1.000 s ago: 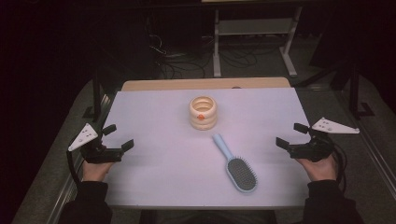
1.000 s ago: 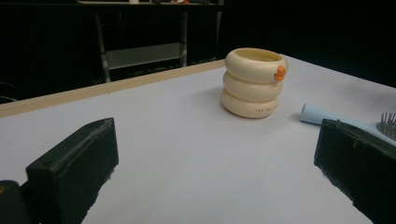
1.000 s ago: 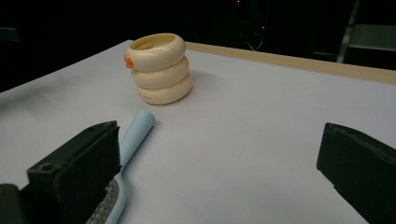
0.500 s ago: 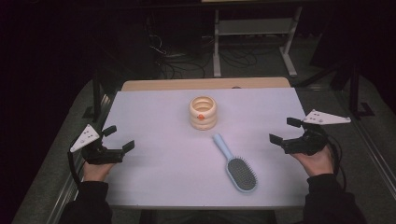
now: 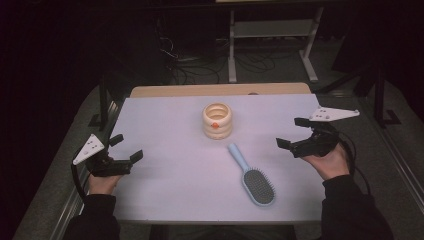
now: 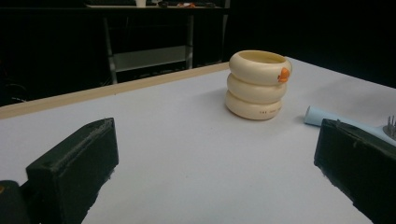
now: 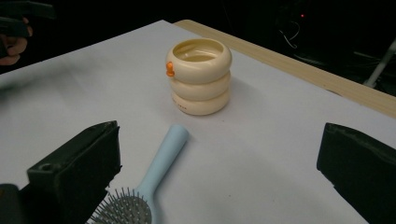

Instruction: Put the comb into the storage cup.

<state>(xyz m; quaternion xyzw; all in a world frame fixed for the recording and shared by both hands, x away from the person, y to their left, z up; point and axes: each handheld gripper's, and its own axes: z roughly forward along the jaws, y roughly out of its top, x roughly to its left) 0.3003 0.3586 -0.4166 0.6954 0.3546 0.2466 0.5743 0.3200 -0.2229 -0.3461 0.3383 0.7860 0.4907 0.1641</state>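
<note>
The light blue hairbrush [image 5: 252, 174] lies on the bench [image 5: 165, 125], handle toward the cream ringed holder [image 5: 217, 120], nearer the right tongs [image 5: 295, 136], which are released like the left tongs [image 5: 125, 150].

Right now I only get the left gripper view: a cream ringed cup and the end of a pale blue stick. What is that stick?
Observer: The handle of a hairbrush; its bristled head lies toward the person's edge of the table.
Operator: Is anything holding it?
Observer: No. The right hand-held gripper hovers open to its right, not touching it.
Operator: Anything in the cup?
Observer: In the right gripper view, what shows of the inside of the cup looks empty.
</note>
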